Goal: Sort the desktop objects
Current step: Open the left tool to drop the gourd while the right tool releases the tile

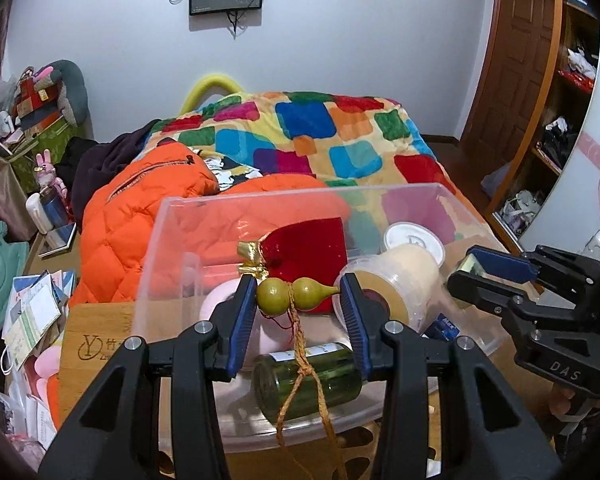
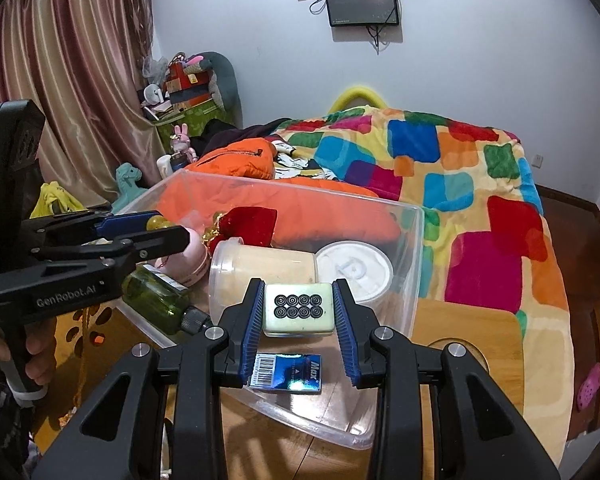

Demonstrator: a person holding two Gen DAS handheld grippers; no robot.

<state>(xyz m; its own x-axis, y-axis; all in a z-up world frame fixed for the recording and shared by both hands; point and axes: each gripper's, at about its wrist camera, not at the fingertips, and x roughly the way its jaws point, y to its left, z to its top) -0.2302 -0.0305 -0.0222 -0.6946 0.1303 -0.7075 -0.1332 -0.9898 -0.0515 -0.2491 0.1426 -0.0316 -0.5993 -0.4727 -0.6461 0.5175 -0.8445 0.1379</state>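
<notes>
A small gourd charm (image 1: 298, 291) is clamped between the left gripper (image 1: 299, 312) pads above the clear plastic bin (image 2: 414, 264); a mahjong tile (image 2: 299, 309) is pinched between the right gripper (image 2: 299, 320) pads over it.

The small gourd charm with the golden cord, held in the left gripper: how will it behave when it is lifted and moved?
The gourd charm looks smooth and rounded, so it may slip or rotate between the left gripper fingers. Its golden cord hangs limp, so it will probably swing and could catch on the green bottle below.
</notes>
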